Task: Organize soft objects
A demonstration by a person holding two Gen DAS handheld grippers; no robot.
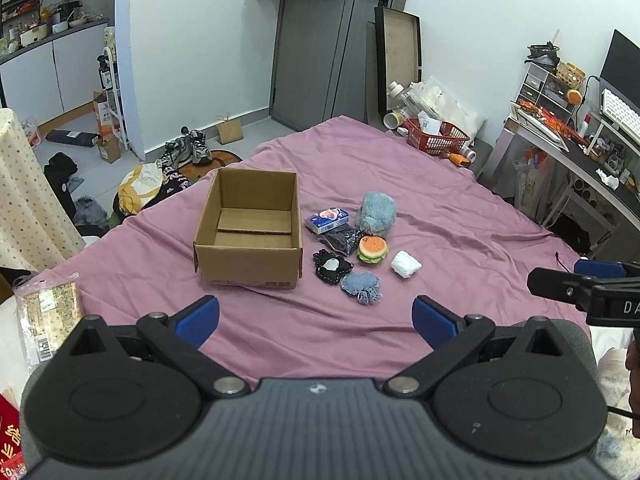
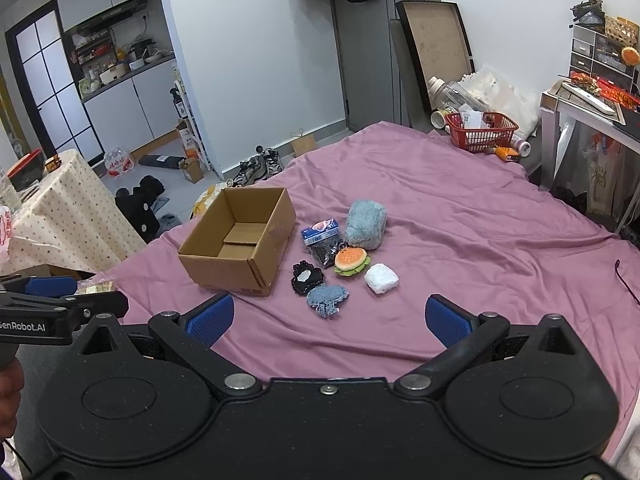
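— Soft objects, bunched on the bed (image 1: 460, 216) ahead of both claws: grey plush (image 1: 376, 214), burger toy (image 1: 372, 250), white bundle (image 1: 406, 264), blue frilly piece (image 1: 361, 287), black lace piece (image 1: 332, 267), dark pouch (image 1: 342, 239), tissue pack (image 1: 327, 220).

— And the cardboard box (image 1: 250, 232)?

— Just left of the pile, open side up, nothing inside (flaps folded down within).

— Claw states?

— Left claw (image 1: 316, 320) spread wide, gripping nothing. Right claw (image 2: 330, 318) likewise spread and bare.

— Nearest piece?

— Blue frilly piece, closest to both. Slightly right of centre ahead of the left claw, almost dead centre ahead of the right claw. White bundle a touch further and off to the right.

— Better placed, then?

— Probably the right claw for the pick, straight forward and down. Box up and to its left for the drop.
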